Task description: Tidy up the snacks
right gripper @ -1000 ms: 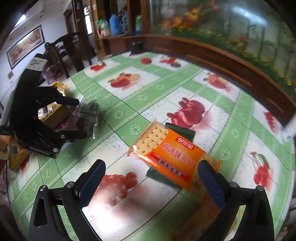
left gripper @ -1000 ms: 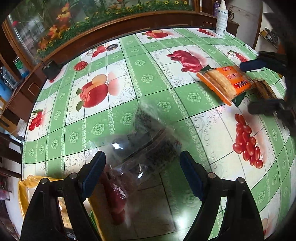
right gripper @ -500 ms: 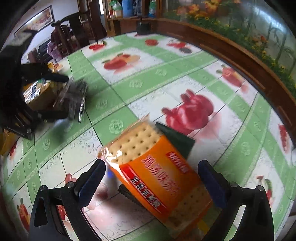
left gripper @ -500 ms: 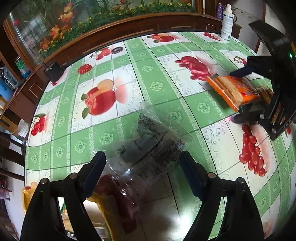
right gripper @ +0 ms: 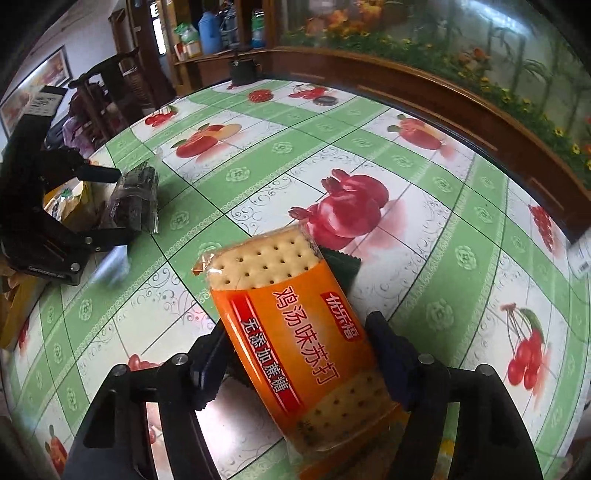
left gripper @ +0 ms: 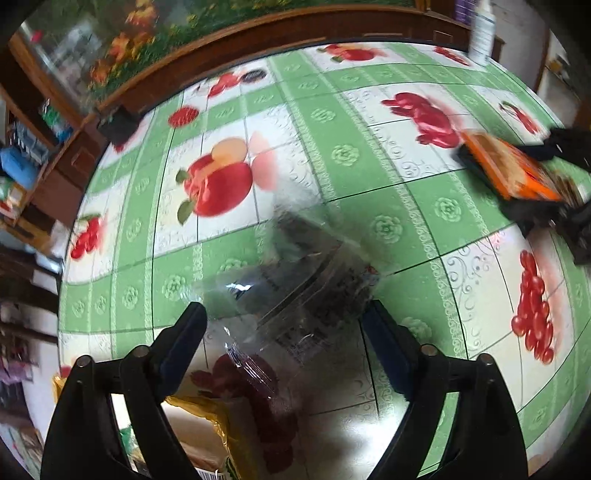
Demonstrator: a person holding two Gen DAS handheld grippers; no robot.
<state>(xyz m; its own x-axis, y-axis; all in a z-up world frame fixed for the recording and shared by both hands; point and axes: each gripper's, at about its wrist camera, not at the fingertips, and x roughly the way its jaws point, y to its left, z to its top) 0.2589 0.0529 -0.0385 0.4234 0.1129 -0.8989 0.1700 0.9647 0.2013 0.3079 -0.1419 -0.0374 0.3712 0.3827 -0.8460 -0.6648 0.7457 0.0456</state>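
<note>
An orange cracker packet [right gripper: 303,339] lies between the fingers of my right gripper [right gripper: 297,350], whose pads press its sides; it rests over a dark green packet [right gripper: 341,267]. The orange packet also shows at the right of the left wrist view [left gripper: 513,170]. A clear bag of dark snacks [left gripper: 295,280] lies on the fruit-print tablecloth [left gripper: 369,155] between the spread fingers of my left gripper [left gripper: 286,339], which is open and not touching it. In the right wrist view the clear bag [right gripper: 136,199] sits at the left gripper's [right gripper: 99,203] fingertips.
A yellow snack bag [left gripper: 207,435] lies under my left gripper at the table's near edge. A white bottle [left gripper: 482,29] stands at the far right corner. A small black object [left gripper: 118,123] sits at the far left rim. A wooden ledge with flowers runs behind the table.
My right gripper has closed in on the orange cracker packet, which now fills the space between its fingers. My left gripper has shifted slightly around the clear bag, still open.
</note>
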